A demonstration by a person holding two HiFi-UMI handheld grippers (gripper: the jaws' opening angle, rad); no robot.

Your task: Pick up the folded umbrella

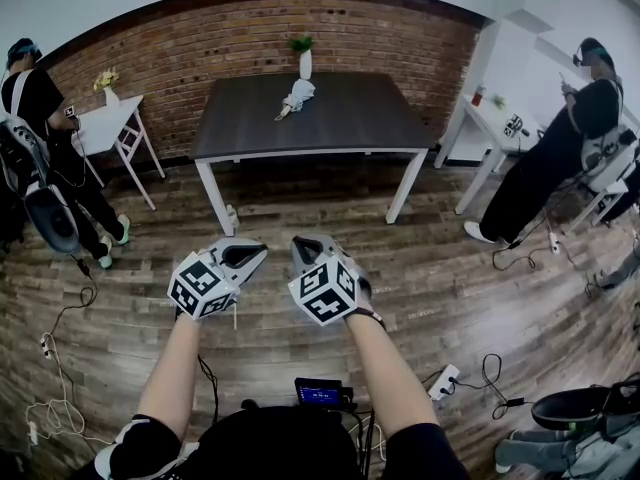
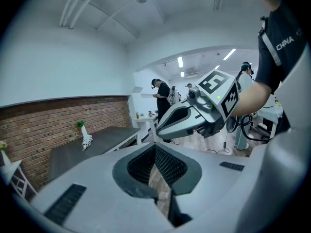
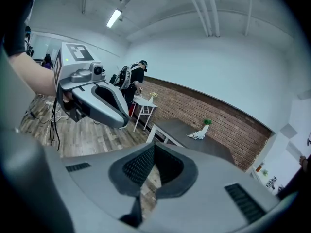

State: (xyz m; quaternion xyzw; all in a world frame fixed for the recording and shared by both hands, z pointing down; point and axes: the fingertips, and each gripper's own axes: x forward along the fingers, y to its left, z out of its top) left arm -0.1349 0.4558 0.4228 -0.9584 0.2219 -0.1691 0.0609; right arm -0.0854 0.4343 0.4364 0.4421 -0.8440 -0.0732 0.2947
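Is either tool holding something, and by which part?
Nothing is held. Left tool and right tool are shut, empty; the folded umbrella lies on the far table.

Well ahead of left gripper (image 1: 248, 255) and right gripper (image 1: 306, 251): dark table (image 1: 350, 118) bearing umbrella (image 1: 296, 98), vase (image 1: 305, 64) just beyond it.

Brick wall (image 1: 250, 38) behind dark table (image 1: 340, 123), wooden floor (image 1: 450, 268).

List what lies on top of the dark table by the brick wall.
A white folded umbrella and, behind it, a white vase holding a green plant. What the umbrella covers cannot be seen.
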